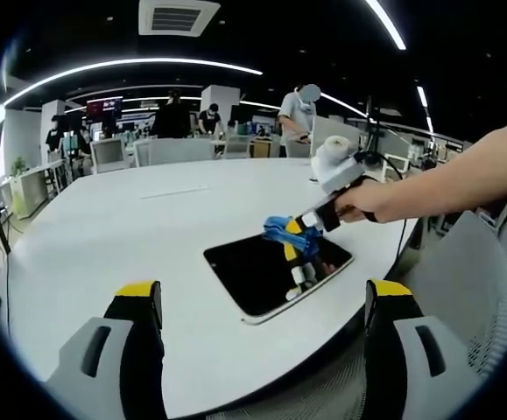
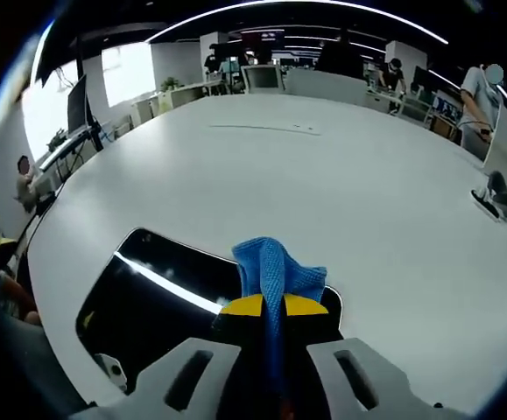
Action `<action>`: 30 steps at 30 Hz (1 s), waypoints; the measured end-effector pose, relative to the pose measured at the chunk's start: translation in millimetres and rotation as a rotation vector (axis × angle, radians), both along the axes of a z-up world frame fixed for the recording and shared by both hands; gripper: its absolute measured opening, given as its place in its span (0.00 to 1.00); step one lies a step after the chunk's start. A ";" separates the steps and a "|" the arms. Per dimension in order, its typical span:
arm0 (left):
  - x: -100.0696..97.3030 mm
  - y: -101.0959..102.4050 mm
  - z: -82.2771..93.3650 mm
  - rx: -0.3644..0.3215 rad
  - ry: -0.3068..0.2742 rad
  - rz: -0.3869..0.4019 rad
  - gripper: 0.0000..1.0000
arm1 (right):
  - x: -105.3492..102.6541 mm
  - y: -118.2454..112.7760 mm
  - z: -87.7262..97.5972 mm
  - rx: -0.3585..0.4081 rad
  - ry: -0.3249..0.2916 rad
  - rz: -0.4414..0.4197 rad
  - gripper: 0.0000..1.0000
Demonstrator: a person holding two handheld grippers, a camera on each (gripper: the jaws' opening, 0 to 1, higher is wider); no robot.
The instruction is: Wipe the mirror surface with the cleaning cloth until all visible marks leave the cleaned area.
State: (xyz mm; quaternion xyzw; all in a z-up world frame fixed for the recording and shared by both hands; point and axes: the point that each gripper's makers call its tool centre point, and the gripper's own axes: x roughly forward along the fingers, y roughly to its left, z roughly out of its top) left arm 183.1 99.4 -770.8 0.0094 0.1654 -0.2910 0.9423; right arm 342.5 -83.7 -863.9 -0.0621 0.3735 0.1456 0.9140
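Blue cloth (image 1: pixel 285 231) sits pinched in the right gripper (image 1: pixel 310 223), ahead of and between the left gripper's (image 1: pixel 262 302) spread, empty jaws; it touches the dark mirror (image 1: pixel 253 273) lying flat on the white table (image 1: pixel 104 227). Right gripper view: the right gripper (image 2: pixel 269 306) has its yellow-tipped jaws pressed together on the cloth (image 2: pixel 275 267), bunched just beyond the tips, over the mirror (image 2: pixel 161 284).

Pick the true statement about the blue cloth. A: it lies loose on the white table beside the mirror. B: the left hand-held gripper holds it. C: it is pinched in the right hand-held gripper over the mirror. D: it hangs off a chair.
C: the right hand-held gripper has its jaws closed on the blue cloth above the dark mirror; the left hand-held gripper stands open, holding nothing.
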 end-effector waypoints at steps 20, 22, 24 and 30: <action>1.0 1.4 0.9 -0.002 -0.004 0.004 0.95 | 7.2 52.8 -3.6 0.011 0.002 0.089 0.00; 0.8 1.3 0.9 -0.002 -0.004 0.004 0.95 | 6.1 56.9 -3.0 0.014 0.004 0.097 0.01; 0.7 1.4 0.9 -0.002 -0.004 0.005 0.95 | 4.2 61.4 -2.4 0.013 0.005 0.105 0.01; 0.4 1.3 0.8 -0.002 -0.004 0.004 0.95 | 1.1 75.1 -1.5 0.008 0.000 0.129 0.01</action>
